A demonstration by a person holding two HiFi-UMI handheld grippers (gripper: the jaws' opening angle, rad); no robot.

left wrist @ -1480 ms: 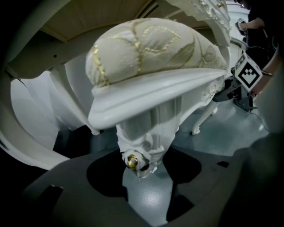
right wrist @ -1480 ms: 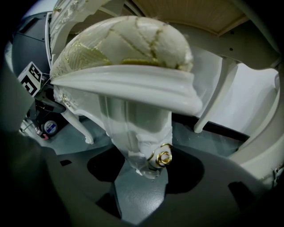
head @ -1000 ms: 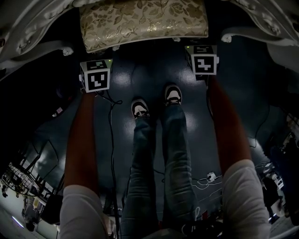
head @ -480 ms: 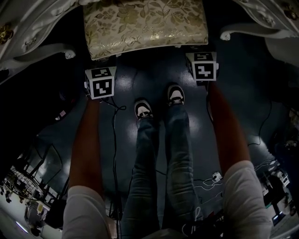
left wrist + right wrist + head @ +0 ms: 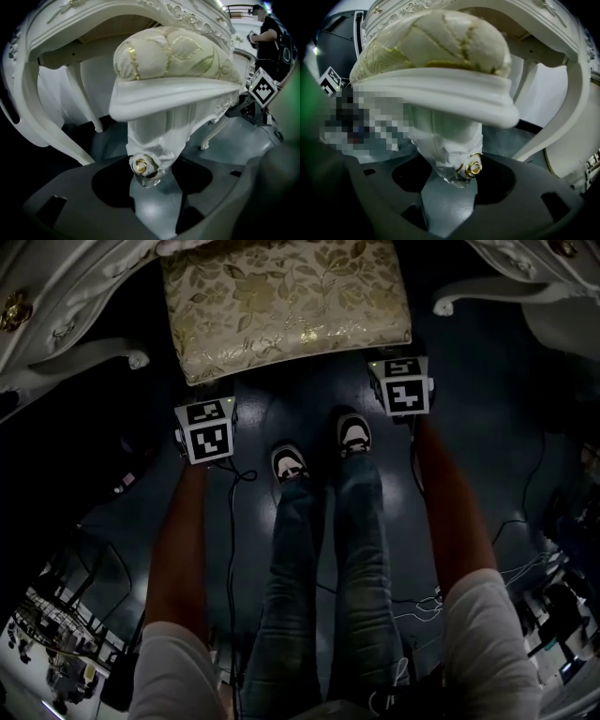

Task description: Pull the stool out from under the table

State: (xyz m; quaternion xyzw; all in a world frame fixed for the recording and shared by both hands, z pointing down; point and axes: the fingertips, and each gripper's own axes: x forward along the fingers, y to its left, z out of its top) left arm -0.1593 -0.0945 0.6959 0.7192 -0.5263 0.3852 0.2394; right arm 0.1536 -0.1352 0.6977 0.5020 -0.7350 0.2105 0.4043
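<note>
The stool [image 5: 286,301] has a gold floral cushion on a white carved frame and stands half under the white ornate table [image 5: 56,362]. My left gripper [image 5: 211,401] is at its front left corner and my right gripper [image 5: 398,354] is at its front right corner. In the left gripper view the left gripper [image 5: 150,187] is shut on the carved top of a stool leg [image 5: 154,136] that carries a gold knob. The right gripper view shows the same: the right gripper [image 5: 454,187] shut on the other front leg [image 5: 445,140]. The fingertips are hidden under the seat in the head view.
The person's shoes [image 5: 289,463] stand on the dark floor just in front of the stool. A cable [image 5: 230,521] trails from the left gripper. Curved table legs [image 5: 47,131] [image 5: 553,126] flank the stool. Another person [image 5: 269,33] stands far behind. Clutter [image 5: 47,634] lies at the lower left.
In the head view more of the cushion shows, and the stool with both grippers sits lower in the picture, nearer the shoes. Both grips look unchanged.
</note>
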